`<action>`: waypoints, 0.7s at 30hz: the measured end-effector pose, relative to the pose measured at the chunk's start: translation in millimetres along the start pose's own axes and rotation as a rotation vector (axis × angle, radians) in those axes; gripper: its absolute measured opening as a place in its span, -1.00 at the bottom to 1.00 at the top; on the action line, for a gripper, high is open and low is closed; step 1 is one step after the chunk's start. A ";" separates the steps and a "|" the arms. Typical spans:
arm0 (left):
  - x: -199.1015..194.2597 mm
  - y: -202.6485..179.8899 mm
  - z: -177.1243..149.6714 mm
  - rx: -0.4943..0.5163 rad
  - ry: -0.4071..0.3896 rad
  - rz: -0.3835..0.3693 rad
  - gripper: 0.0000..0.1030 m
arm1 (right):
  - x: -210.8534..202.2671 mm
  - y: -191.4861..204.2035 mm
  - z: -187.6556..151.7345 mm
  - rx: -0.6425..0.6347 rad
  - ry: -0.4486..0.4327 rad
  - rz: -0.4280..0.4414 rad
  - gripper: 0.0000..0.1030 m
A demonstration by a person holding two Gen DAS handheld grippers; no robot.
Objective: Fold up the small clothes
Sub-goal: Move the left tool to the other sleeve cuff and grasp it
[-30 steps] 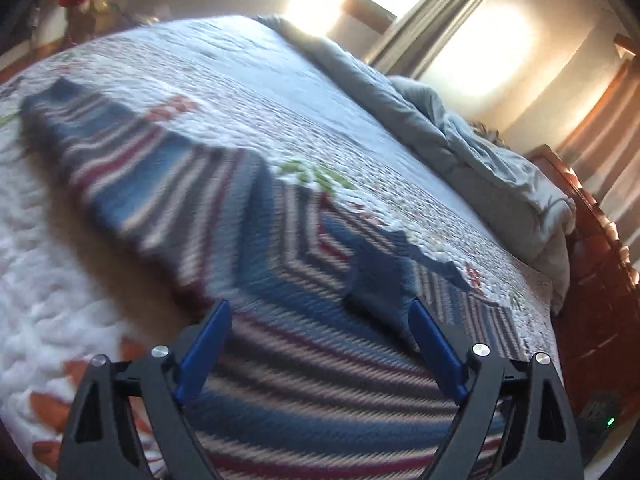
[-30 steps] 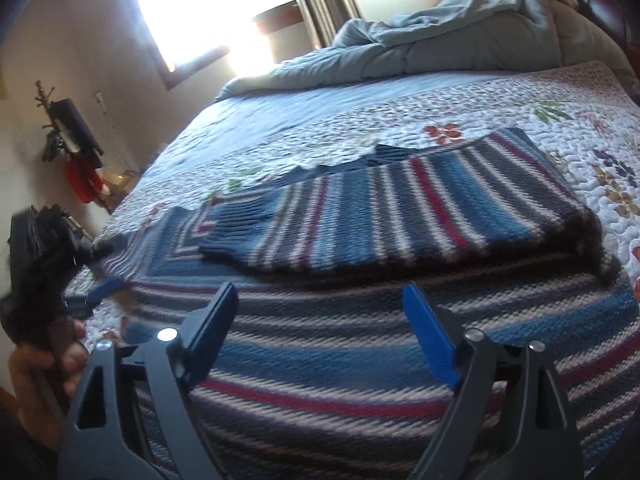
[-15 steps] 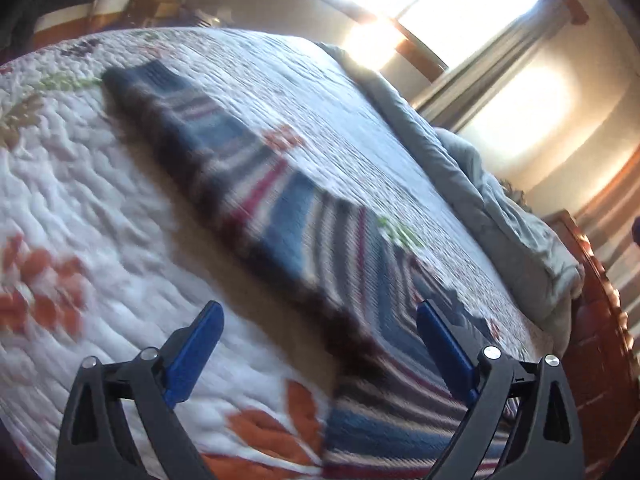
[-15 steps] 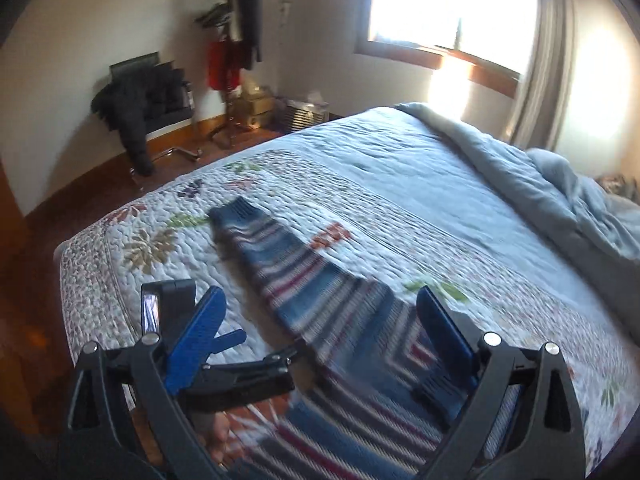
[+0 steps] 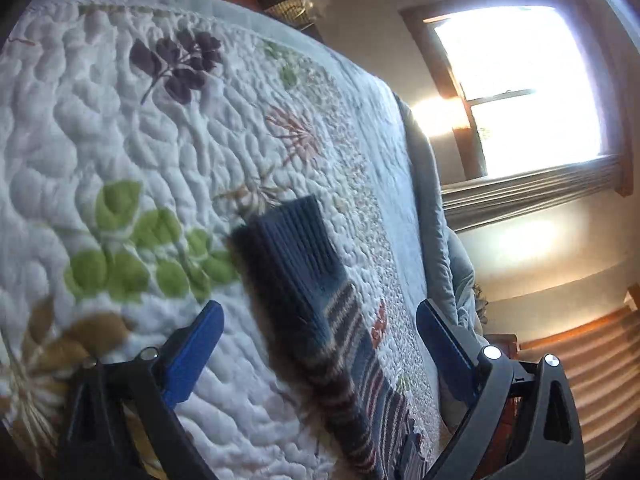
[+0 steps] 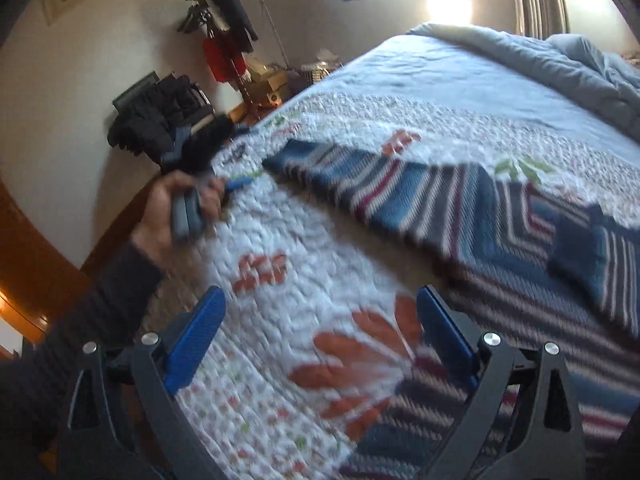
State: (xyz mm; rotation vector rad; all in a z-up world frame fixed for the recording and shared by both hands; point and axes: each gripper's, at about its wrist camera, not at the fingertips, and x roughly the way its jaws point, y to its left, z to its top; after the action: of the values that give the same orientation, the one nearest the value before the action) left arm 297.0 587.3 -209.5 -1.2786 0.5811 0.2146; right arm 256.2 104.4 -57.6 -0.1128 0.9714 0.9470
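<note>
A blue knit sweater with red and white stripes lies spread on the quilt, its body (image 6: 560,320) at the right and one sleeve (image 6: 400,184) stretched out to the left. In the left wrist view the sleeve's ribbed navy cuff (image 5: 296,240) lies just ahead of my left gripper (image 5: 318,312), which is open; the sleeve runs under the gap and the pads do not touch it. My right gripper (image 6: 320,296) is open over bare quilt, with the sweater's hem at its right finger. A hand (image 6: 172,208) holds the left gripper beside the cuff.
The floral quilt (image 6: 280,240) covers the bed, and its edge drops off to the left. A bunched grey duvet (image 6: 560,60) lies along the far side. A chair with dark clothes (image 6: 160,120) and a coat stand (image 6: 224,40) are by the wall.
My left gripper swept along the sleeve from the sweater's body out to the cuff and rolled. My right gripper backed off the sweater's body onto bare quilt. Both jaws stand slightly wider.
</note>
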 end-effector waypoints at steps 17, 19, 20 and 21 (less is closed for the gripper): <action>50.3 -22.1 9.4 0.094 0.072 0.147 0.02 | -8.6 -82.8 -92.2 0.194 0.040 -0.017 0.86; 51.1 -24.1 15.9 0.104 0.054 0.175 0.00 | -8.0 -89.9 -97.9 0.201 0.041 -0.017 0.86; 53.3 -24.9 18.7 0.108 0.064 0.180 -0.05 | -7.7 -92.9 -100.4 0.203 0.042 -0.014 0.86; 56.4 -28.2 16.5 0.125 0.071 0.194 -0.18 | -7.4 -96.4 -103.5 0.206 0.045 -0.014 0.86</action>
State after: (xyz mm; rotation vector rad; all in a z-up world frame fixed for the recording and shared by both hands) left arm 362.2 585.4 -212.4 -1.1122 0.7689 0.2901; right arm 257.2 -8.3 -143.4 0.0328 1.1024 0.8295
